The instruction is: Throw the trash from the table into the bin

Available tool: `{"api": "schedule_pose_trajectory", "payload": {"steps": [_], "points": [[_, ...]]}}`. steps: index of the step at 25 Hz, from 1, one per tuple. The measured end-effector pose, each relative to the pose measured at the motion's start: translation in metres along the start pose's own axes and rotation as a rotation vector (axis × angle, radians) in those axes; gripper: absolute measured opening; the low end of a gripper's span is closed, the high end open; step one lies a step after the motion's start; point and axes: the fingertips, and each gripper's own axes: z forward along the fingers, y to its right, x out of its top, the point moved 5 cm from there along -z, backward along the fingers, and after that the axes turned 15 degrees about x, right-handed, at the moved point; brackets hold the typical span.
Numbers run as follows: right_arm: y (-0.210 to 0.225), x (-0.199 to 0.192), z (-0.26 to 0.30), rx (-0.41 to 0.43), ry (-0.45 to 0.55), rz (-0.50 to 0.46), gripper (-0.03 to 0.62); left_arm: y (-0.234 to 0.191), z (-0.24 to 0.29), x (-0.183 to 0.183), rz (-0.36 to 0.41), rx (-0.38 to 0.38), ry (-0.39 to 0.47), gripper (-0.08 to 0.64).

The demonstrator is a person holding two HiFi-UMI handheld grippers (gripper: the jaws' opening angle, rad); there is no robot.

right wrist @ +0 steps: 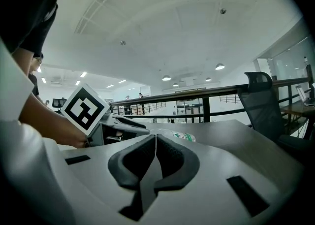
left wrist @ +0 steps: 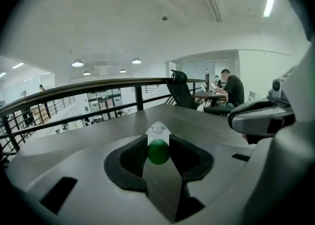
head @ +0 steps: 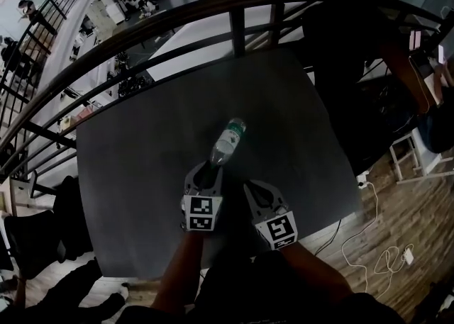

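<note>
The left gripper's pads (left wrist: 134, 152) are pressing on either side of the green-capped neck of a clear plastic bottle (left wrist: 158, 140), so the left gripper (head: 208, 172) is gripping it at a middling width. The bottle is sticking straight out from the jaws, and its green-labelled body is reaching over the middle of the dark table (head: 135, 159). I cannot tell whether its far end is touching the table top.

The right gripper (right wrist: 155, 143) is showing its jaws pressed tight together with nothing between them. It is hovering over the table's near edge, just beside the left gripper. Its tips are lying a little further back from the table's middle than the left one's. The person's forearms (head: 174, 276) are reaching in from the table's near side.

A black curved railing (head: 234, 3) is running along the table's far edge. A black office chair (left wrist: 179, 88) is standing at the table's far right corner. Beyond the chair, well away from the table, a person (left wrist: 232, 88) is sitting at a desk (left wrist: 209, 96).
</note>
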Motion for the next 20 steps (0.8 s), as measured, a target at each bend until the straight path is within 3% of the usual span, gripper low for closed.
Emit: {"api": "schedule_pose_trajectory", "payload": {"steps": [11,20], "points": [[-0.007,0.014,-0.007,0.04,0.022,-0.021,0.025,-0.004,-0.026,0.037,-0.024,0.044,0.081,0.149],[-0.008,0.012,-0.006,0.074,0.019,-0.032,0.025,0.002,-0.032,0.033,-0.017,0.061,0.07,0.149]]}}
